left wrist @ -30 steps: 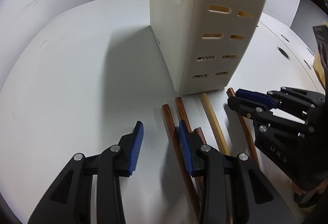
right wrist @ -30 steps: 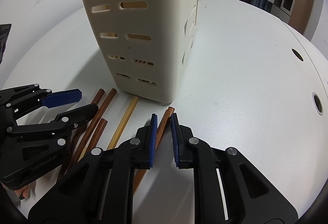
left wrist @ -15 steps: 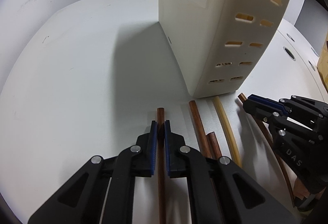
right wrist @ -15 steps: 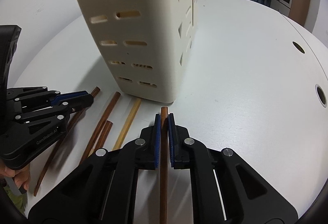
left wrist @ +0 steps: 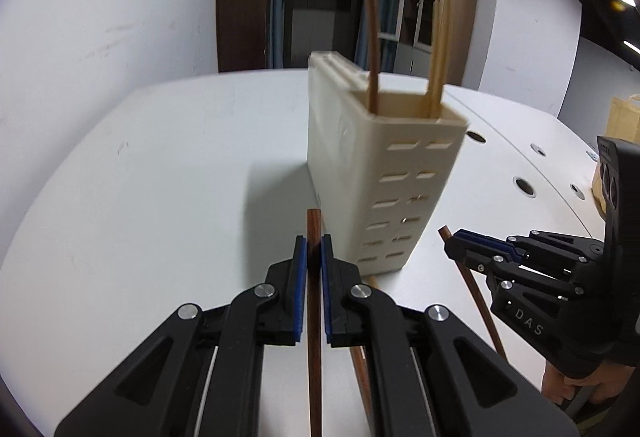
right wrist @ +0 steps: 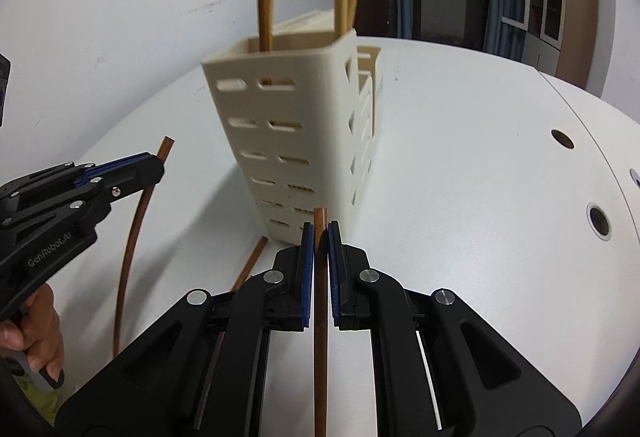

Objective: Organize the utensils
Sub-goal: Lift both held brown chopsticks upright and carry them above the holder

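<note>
A cream slotted utensil holder (left wrist: pixel 384 173) stands upright on the white table; it also shows in the right wrist view (right wrist: pixel 304 125). Brown and pale chopsticks (left wrist: pixel 372 37) stick up out of it. My left gripper (left wrist: pixel 314 261) is shut on a brown chopstick (left wrist: pixel 314 317), lifted in front of the holder. My right gripper (right wrist: pixel 320 249) is shut on another brown chopstick (right wrist: pixel 320 317), also lifted near the holder's base. Each gripper shows in the other's view: the right one (left wrist: pixel 452 249), the left one (right wrist: pixel 156 167).
More brown chopsticks lie on the table (right wrist: pixel 460 157) by the holder's foot (right wrist: pixel 250 265). Round cable holes (right wrist: pixel 598 221) dot the table at the right. A white wall stands behind, and cabinets (left wrist: pixel 436 13) at the back.
Both grippers closed on a chopstick each, then lifted them off the table and tilted up, so the holder's top and the chopsticks inside came into view.
</note>
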Demonstrator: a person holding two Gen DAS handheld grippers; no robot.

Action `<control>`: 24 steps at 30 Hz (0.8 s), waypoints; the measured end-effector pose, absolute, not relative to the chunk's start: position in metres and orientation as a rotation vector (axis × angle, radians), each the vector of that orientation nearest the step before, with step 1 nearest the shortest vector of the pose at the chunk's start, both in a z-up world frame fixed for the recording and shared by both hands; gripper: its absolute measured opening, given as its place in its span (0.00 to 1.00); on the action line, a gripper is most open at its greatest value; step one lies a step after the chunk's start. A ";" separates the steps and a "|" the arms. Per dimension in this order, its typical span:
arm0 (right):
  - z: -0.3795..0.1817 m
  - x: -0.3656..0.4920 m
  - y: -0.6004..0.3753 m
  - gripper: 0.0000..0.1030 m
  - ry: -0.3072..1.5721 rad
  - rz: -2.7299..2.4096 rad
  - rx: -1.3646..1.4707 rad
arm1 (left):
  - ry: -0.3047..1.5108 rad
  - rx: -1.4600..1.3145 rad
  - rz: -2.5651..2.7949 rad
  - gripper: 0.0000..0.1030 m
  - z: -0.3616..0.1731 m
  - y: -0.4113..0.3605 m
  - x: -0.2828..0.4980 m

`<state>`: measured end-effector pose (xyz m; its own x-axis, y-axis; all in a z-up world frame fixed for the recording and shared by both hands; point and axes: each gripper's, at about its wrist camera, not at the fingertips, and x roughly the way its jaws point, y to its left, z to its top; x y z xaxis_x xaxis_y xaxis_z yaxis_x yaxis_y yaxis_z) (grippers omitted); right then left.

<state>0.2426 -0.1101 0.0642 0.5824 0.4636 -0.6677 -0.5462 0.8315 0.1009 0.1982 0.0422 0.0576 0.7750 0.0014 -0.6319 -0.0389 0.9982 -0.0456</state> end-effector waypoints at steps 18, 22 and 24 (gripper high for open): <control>0.134 0.215 -0.111 0.06 0.546 0.639 -0.087 | 0.539 -0.055 -0.001 0.07 0.112 0.032 0.187; 0.151 0.213 -0.112 0.06 0.523 0.659 -0.071 | 0.523 -0.053 0.002 0.07 0.122 0.031 0.189; 0.160 0.211 -0.113 0.06 0.499 0.664 -0.067 | 0.511 -0.043 -0.002 0.07 0.128 0.029 0.191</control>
